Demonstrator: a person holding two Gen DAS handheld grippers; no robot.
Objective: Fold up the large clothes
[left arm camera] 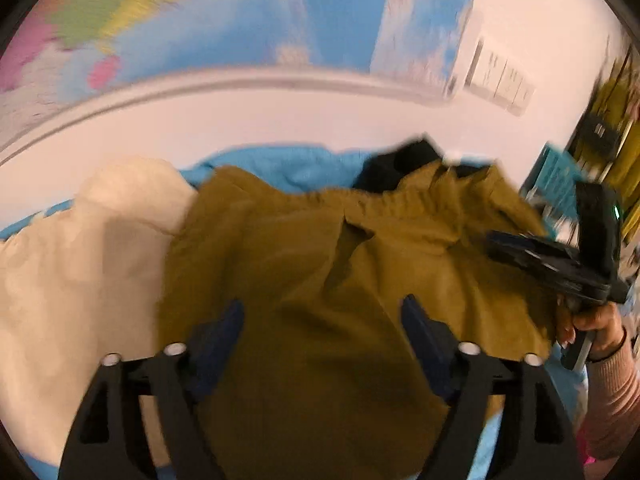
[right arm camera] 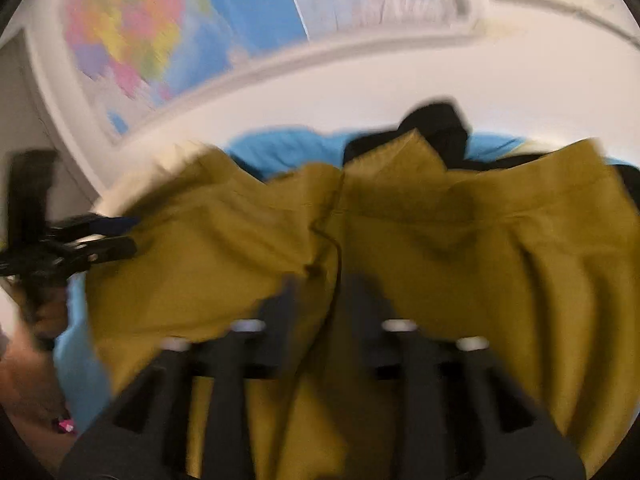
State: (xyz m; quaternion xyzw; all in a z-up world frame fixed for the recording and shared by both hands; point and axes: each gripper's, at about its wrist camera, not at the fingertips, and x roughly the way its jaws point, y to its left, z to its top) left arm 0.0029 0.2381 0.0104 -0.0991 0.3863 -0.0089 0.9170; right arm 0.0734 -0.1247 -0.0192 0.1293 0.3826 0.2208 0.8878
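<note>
A rumpled olive-green fabric garment (left arm camera: 320, 280) lies spread over a bright blue bedsheet (left arm camera: 288, 164), filling the middle of both blurred wrist views; a cream-coloured cloth (left arm camera: 72, 272) sits touching its left edge and a black piece of clothing (left arm camera: 400, 164) lies at its far side; the left gripper (left arm camera: 323, 320) hangs over the garment with its dark blue fingers (left arm camera: 224, 328) spread wide, nothing pinched between them; the right gripper (right arm camera: 320, 292) hovers above the garment's centre seam, jaws parted, though blur hides whether the tips touch fabric; a colourful wall map (right arm camera: 192, 28) hangs behind on the white wall (left arm camera: 532, 20).
</note>
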